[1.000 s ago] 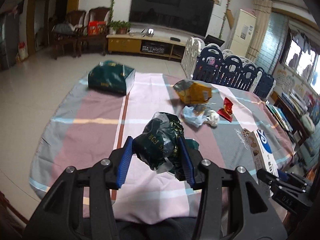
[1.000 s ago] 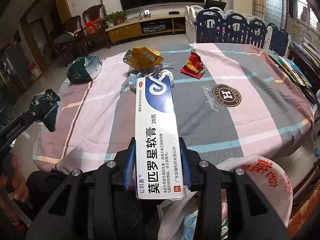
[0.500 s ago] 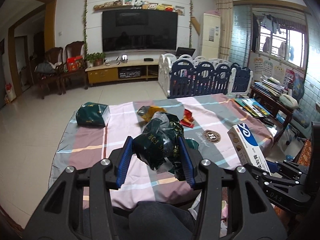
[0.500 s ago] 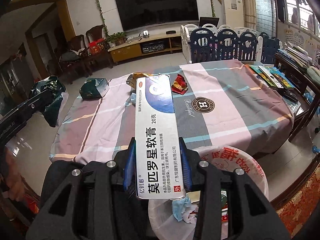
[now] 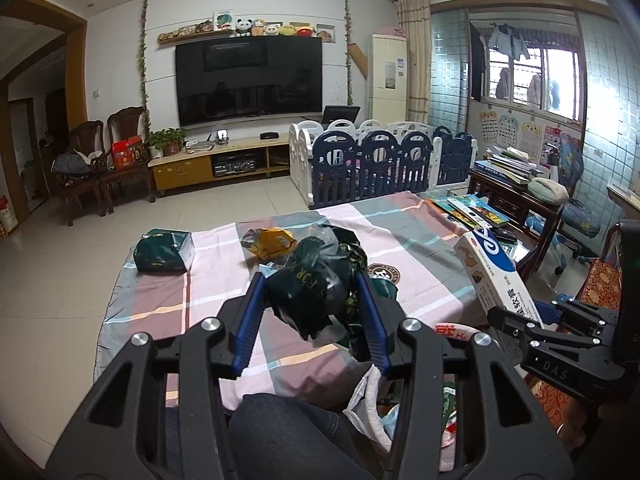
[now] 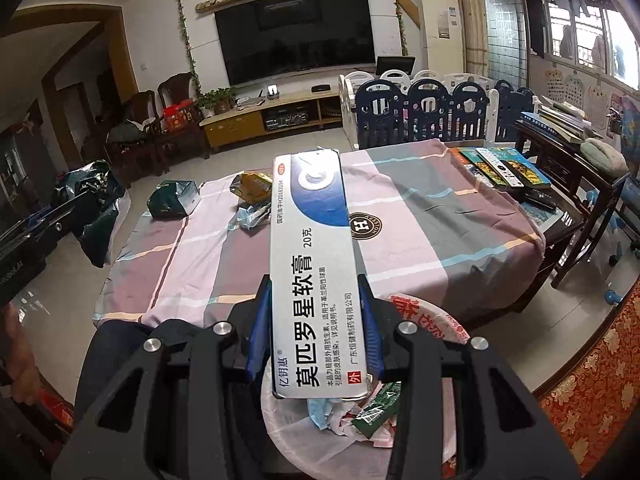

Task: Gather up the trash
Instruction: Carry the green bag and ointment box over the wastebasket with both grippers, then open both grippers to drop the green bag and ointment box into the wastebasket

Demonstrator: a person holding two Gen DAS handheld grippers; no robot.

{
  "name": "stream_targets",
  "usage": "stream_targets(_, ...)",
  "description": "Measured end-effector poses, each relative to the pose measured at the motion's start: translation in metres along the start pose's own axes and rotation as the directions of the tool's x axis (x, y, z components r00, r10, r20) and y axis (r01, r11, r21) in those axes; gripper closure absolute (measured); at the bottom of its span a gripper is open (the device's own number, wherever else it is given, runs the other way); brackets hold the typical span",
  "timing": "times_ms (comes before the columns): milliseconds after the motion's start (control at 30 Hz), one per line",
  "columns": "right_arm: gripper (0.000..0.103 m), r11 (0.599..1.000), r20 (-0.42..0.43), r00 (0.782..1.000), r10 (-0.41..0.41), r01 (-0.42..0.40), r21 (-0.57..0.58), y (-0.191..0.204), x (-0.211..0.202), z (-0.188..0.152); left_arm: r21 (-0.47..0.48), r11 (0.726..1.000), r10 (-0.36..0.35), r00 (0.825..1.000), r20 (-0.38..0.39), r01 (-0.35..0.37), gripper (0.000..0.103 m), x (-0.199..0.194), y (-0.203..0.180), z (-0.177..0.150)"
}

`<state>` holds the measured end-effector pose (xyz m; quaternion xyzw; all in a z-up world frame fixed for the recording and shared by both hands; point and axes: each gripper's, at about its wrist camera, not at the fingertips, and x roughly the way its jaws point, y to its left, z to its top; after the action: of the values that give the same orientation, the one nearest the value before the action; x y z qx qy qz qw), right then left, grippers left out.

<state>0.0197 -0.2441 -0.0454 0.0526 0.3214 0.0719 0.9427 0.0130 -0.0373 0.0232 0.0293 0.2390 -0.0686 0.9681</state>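
My left gripper (image 5: 310, 316) is shut on a crumpled dark green wrapper (image 5: 316, 284), held in front of the table's near edge. My right gripper (image 6: 314, 320) is shut on a long white and blue ointment box (image 6: 314, 264), held over a white trash bag with red print (image 6: 432, 324) that holds several bits of waste. The box (image 5: 494, 276) and the bag (image 5: 372, 400) also show at the right of the left wrist view. On the table lie a green packet (image 5: 162, 254), a yellow wrapper (image 5: 270, 242) and a crumpled blue wrapper (image 6: 252, 216).
The table wears a pink and grey checked cloth (image 6: 420, 216). Books (image 6: 500, 168) lie on its right end. A blue and white playpen fence (image 5: 376, 160) stands behind it. A side table (image 6: 572, 160) stands at the right. A TV cabinet (image 5: 216, 164) and chairs line the far wall.
Both grippers have drawn back from the table and risen, each still holding its item. The trash bag has come into view under the right gripper.
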Motion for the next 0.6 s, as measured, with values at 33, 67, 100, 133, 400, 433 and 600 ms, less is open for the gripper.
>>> stream_targets(33, 0.062, 1.000, 0.001, 1.000, -0.007, 0.007, 0.001, -0.004, -0.004, -0.002, 0.003, 1.000, -0.014, 1.000, -0.009, 0.014, 0.056, 0.001, -0.004, -0.001)
stream_targets(67, 0.062, 1.000, 0.001, 1.000, -0.019, 0.019, 0.002, -0.010, -0.007, -0.004, 0.005, 1.000, -0.028, 0.999, -0.017, 0.028, 0.056, 0.002, -0.009, -0.002)
stream_targets(100, 0.062, 0.999, 0.002, 0.999, -0.032, 0.032, 0.001, -0.015, -0.009, -0.005, 0.006, 0.999, -0.039, 0.999, -0.025, 0.039, 0.056, 0.003, -0.012, -0.004)
stream_targets(133, 0.062, 0.999, 0.005, 0.999, -0.049, 0.049, 0.004, -0.021, -0.014, -0.006, 0.008, 0.999, -0.052, 0.998, -0.036, 0.052, 0.056, 0.005, -0.015, -0.005)
stream_targets(400, 0.062, 0.991, 0.023, 0.992, -0.125, 0.123, 0.051, -0.066, -0.030, -0.010, 0.068, 0.989, -0.127, 0.986, -0.110, 0.135, 0.056, 0.024, -0.054, -0.018)
stream_targets(433, 0.062, 0.990, 0.023, 0.991, -0.129, 0.127, 0.064, -0.071, -0.031, -0.011, 0.080, 0.987, -0.131, 0.985, -0.114, 0.141, 0.056, 0.027, -0.059, -0.019)
stream_targets(600, 0.062, 0.985, 0.006, 0.990, -0.142, 0.141, 0.097, -0.085, -0.030, -0.017, 0.142, 0.971, -0.172, 0.975, -0.144, 0.192, 0.056, 0.046, -0.094, -0.025)
